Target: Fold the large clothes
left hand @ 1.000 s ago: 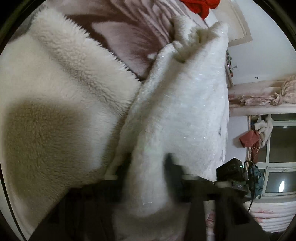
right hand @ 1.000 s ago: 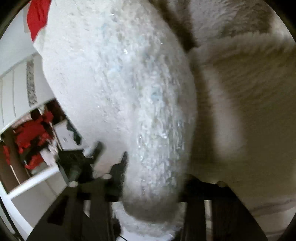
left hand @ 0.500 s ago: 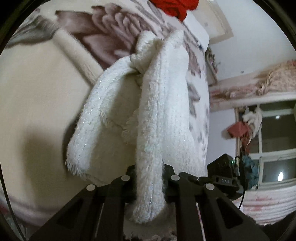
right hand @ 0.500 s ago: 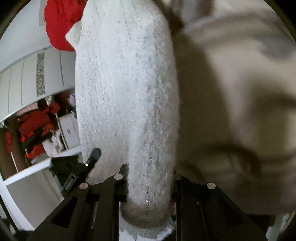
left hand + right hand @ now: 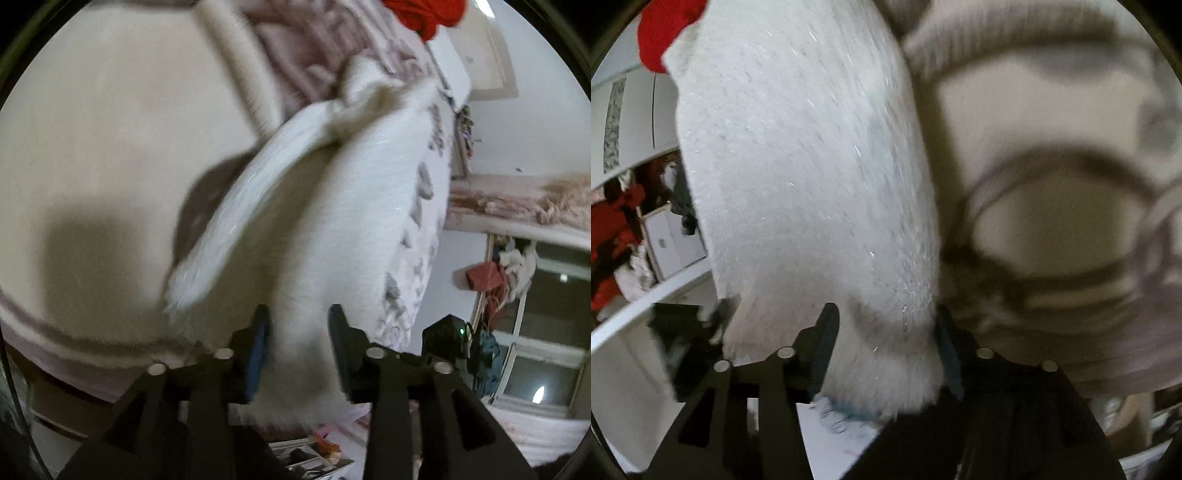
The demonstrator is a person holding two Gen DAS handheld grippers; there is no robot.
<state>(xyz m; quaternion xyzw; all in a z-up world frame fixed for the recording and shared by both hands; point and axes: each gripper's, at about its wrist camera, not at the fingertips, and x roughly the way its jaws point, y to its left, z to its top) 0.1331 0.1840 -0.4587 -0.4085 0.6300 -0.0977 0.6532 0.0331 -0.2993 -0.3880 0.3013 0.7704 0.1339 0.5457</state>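
Note:
A fluffy white garment (image 5: pixel 332 229) hangs stretched in the air above the bed. My left gripper (image 5: pixel 299 332) has its fingers on either side of a thick fold of the garment's edge and holds it. In the right wrist view the same white garment (image 5: pixel 812 184) fills the left half. My right gripper (image 5: pixel 886 336) is shut on another bunched part of the garment. A loose flap (image 5: pixel 236 221) of the garment droops to the left in the left wrist view. Both views are motion-blurred.
A cream and mauve patterned blanket (image 5: pixel 110 147) covers the bed below, also in the right wrist view (image 5: pixel 1052 184). A red cloth (image 5: pixel 424 14) lies at the bed's far end. A window and cluttered shelf (image 5: pixel 535 295) are at the right. Shelves with red items (image 5: pixel 617 240) are at the left.
Both grippers lifted the garment up off the bed and pulled back. Their fingers now sit wider apart around thicker folds. The bed blanket shows beneath.

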